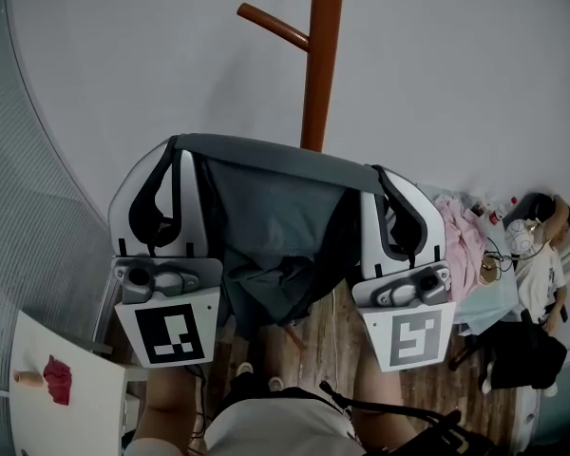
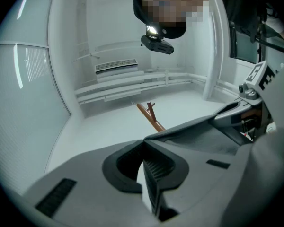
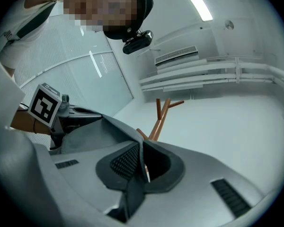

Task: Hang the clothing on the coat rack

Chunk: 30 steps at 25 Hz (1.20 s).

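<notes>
A dark grey garment hangs stretched between my two grippers, its top edge pulled taut. My left gripper is shut on the garment's left end and my right gripper is shut on its right end. The brown wooden coat rack stands just beyond the garment's top edge, with one peg reaching up to the left. In the left gripper view the left gripper pinches the cloth, and the rack shows beyond. In the right gripper view the right gripper clamps the cloth before the rack.
A person sits on the floor at the far right beside a pile of pink clothes and a black bag. A white board with a red item lies at the lower left. Wooden floor shows below the garment.
</notes>
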Each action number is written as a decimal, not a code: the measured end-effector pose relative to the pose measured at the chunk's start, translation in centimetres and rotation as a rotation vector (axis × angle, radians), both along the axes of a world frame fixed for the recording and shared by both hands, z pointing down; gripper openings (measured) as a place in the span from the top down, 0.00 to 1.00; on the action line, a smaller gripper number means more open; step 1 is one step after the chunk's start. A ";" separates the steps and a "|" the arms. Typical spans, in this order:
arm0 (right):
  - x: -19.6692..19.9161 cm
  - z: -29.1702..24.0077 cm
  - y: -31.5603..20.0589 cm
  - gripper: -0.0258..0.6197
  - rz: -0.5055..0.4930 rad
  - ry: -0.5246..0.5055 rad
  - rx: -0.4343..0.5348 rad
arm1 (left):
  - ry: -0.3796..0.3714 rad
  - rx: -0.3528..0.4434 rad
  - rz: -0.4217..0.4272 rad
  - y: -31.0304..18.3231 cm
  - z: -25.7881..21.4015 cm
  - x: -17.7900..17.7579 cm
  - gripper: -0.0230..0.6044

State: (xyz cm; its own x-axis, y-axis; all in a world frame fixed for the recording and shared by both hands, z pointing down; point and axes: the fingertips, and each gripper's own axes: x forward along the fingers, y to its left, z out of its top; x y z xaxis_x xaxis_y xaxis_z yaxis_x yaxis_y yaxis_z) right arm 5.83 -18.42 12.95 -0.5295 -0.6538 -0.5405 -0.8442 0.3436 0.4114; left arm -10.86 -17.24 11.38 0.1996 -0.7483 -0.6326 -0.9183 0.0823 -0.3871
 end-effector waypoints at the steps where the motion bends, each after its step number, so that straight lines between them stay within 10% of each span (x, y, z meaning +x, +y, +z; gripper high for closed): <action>1: 0.0 0.0 -0.1 0.91 0.007 -0.004 0.004 | -0.009 0.005 0.007 -0.2 -0.1 0.0 0.94; 30: 0.8 5.8 -8.3 0.91 0.088 -0.068 -0.189 | -0.266 -0.179 0.036 -13.8 5.4 2.6 0.94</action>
State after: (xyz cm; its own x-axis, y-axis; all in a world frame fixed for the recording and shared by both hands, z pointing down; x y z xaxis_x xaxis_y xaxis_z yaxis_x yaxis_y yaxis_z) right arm 6.61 -26.73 18.77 -0.4326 -0.7888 -0.4365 -0.8979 0.3334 0.2874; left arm -8.26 -31.01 16.82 0.3688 -0.8325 -0.4134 -0.7842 -0.0399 -0.6192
